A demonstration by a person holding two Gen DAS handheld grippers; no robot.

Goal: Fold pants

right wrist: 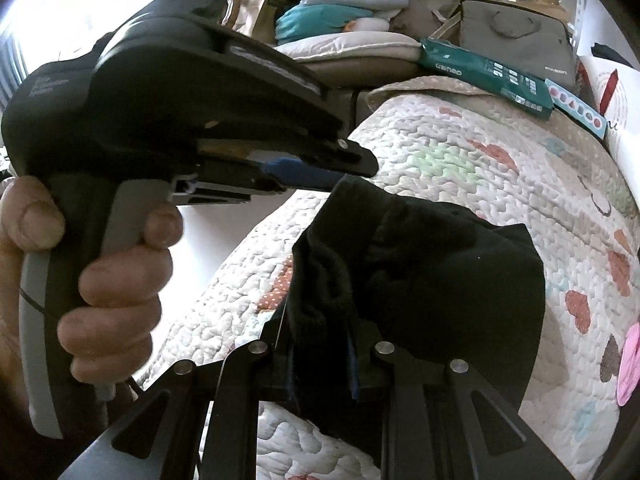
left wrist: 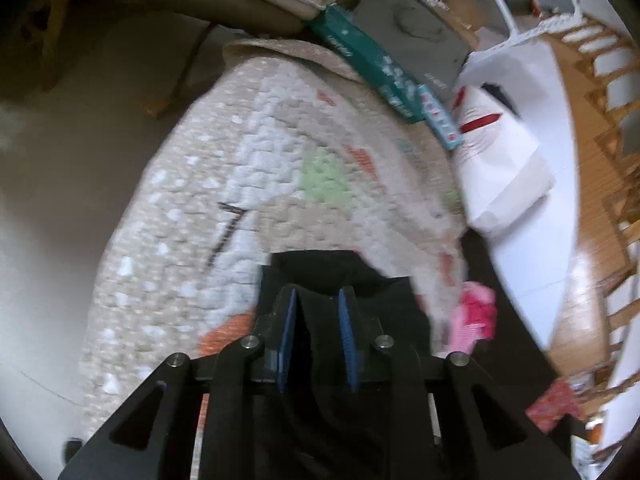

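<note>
Over the quilt: the black pants (right wrist: 420, 264) hang bunched up in the air, above the quilt (right wrist: 460, 148) with the heart shapes.
Left gripper: the left gripper (left wrist: 320, 316) has black cloth between its 2 blue pads (left wrist: 347, 328). It is pinching the pants.
Right gripper: the right gripper (right wrist: 324, 364) also pinches a thick, rolled bit of the pants. It looks like the cuff or waistband, but I cannot tell which.
Hand: the left hand (right wrist: 100, 272) grips its tool's handle close by, so both tools are near each other.
Done: both ends are picked up, I think.
Left to do: no neat fold shows yet. The pants need to be laid flat on the quilt and folded over.
</note>
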